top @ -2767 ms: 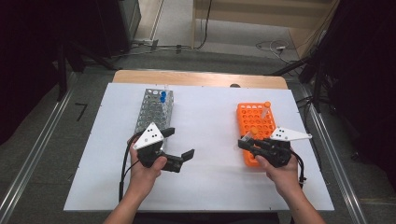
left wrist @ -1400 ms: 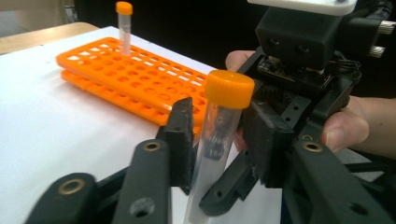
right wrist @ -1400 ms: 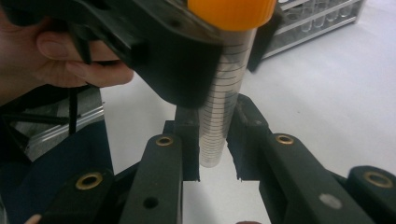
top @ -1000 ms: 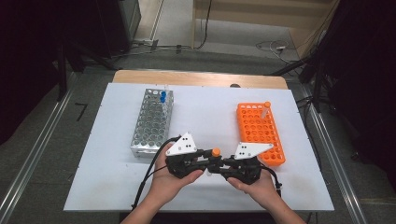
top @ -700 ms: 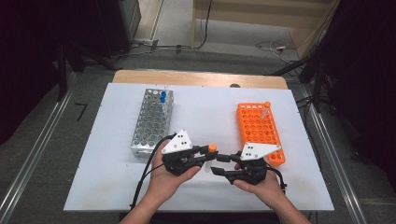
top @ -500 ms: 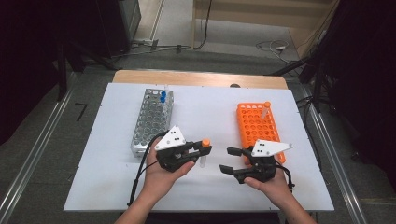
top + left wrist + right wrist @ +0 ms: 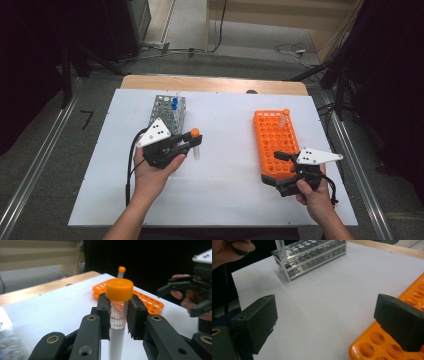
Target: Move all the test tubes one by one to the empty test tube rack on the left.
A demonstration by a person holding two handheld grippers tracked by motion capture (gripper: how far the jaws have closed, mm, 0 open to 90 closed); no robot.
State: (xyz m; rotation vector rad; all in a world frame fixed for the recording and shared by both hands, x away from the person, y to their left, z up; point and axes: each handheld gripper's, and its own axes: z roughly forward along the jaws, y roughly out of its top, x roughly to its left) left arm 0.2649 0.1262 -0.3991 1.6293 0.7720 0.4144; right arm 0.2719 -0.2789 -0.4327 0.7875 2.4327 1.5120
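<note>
Orange-capped clear tube (image 7: 117, 315), upright, clamped just below cap

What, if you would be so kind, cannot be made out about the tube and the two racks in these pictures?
- Tube: lower end cut off by the bottom edge in the left gripper view; its printing is partly hidden by the jaws.
- Grey rack: contents too small in the high view; top cut off in the right gripper view.
- Orange rack: near end hidden by the right gripper in the high view.
</note>
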